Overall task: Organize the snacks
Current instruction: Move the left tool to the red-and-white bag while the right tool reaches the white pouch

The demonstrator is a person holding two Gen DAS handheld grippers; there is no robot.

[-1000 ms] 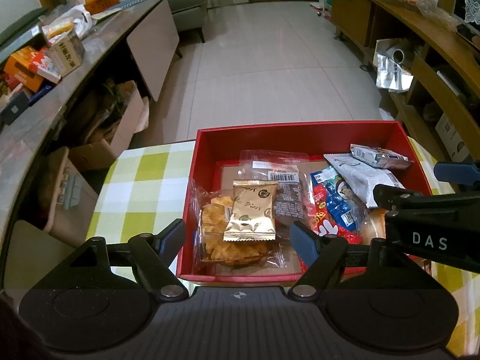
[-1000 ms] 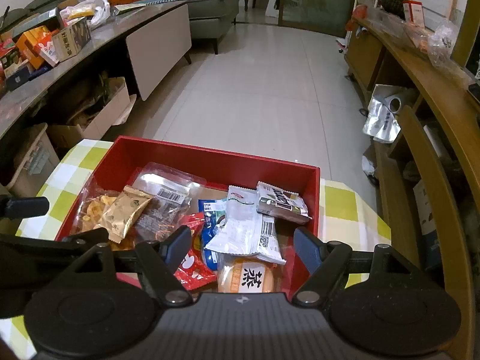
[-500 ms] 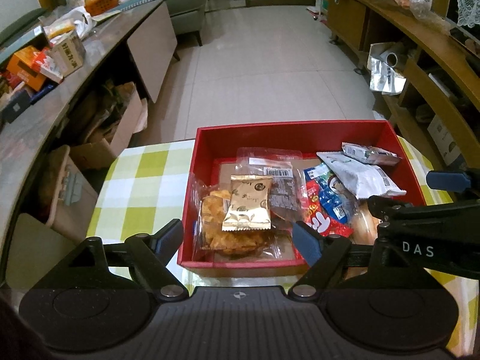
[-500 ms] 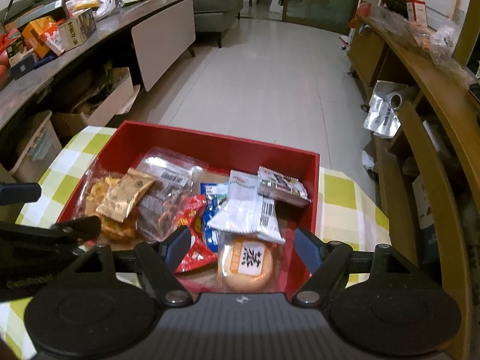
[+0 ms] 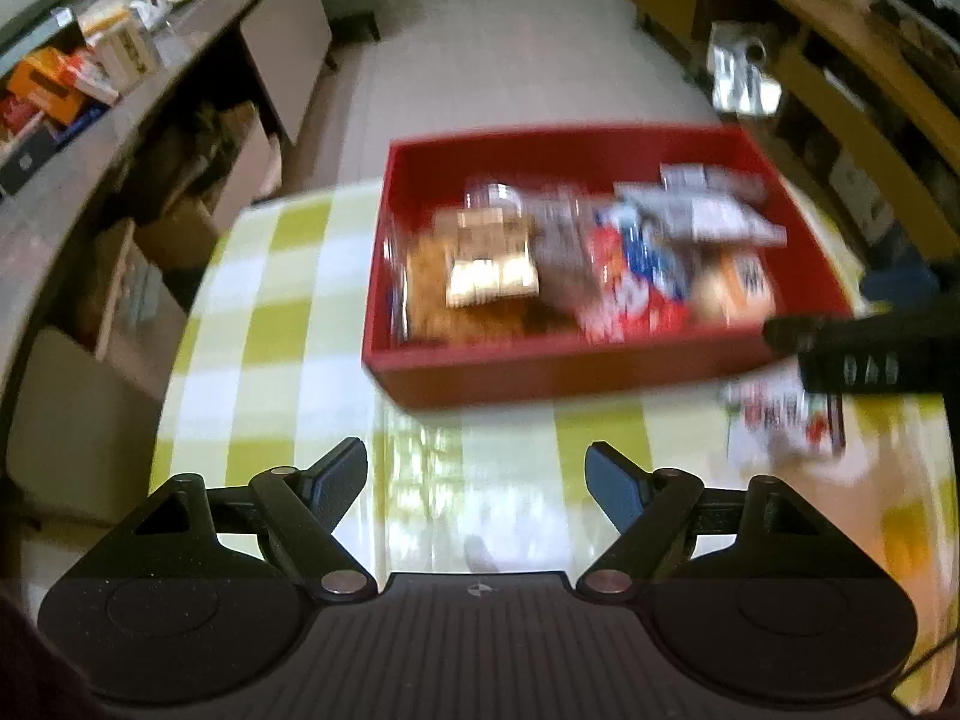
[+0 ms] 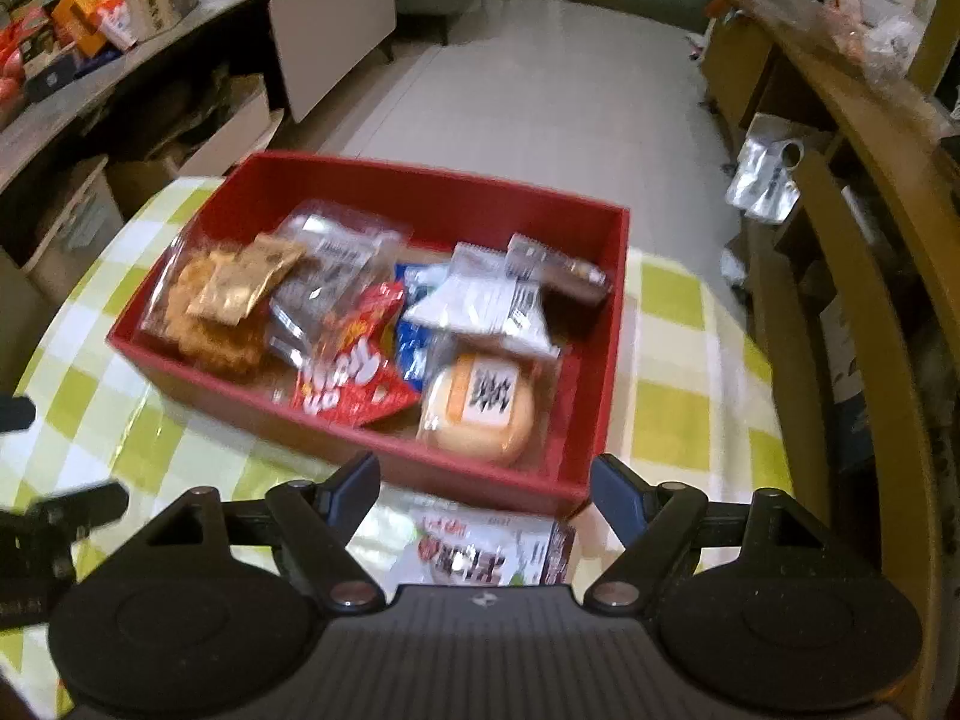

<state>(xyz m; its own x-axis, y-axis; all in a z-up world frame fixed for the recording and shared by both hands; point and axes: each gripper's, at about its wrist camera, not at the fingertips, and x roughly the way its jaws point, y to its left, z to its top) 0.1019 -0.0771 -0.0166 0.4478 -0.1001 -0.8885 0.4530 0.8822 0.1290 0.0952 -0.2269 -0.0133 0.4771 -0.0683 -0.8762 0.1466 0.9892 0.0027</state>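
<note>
Both hand-held grippers have pulled back from the red box (image 6: 420,462) over the last second: a moment ago they hung low over its contents, and now its whole near wall and a strip of checked bench (image 5: 288,324) show in front of them. That retreat has uncovered a snack pack (image 6: 492,552) lying on the bench outside the box, just in front of its near wall and right beneath the right hand-held gripper (image 6: 486,489). So the sorting is probably not finished; this stray pack looks like the next thing to collect.

The right hand-held gripper's jaws stand wide apart, holding nothing. The left hand-held gripper (image 5: 477,480) is likewise spread and empty, over bare cloth.

Inside the box lie a gold sachet (image 6: 246,282) on a clear bag of fried pieces, a red packet (image 6: 354,372), a blue one, a white pack (image 6: 480,306), a dark bar and a round orange-labelled bun (image 6: 480,408).

Writing is mostly lost to blur. The bun's label bears dark characters, the red packet white lettering, and the stray pack red characters, none legible. In the left view, the right tool's side shows letters that seem to read "DAS".
</note>
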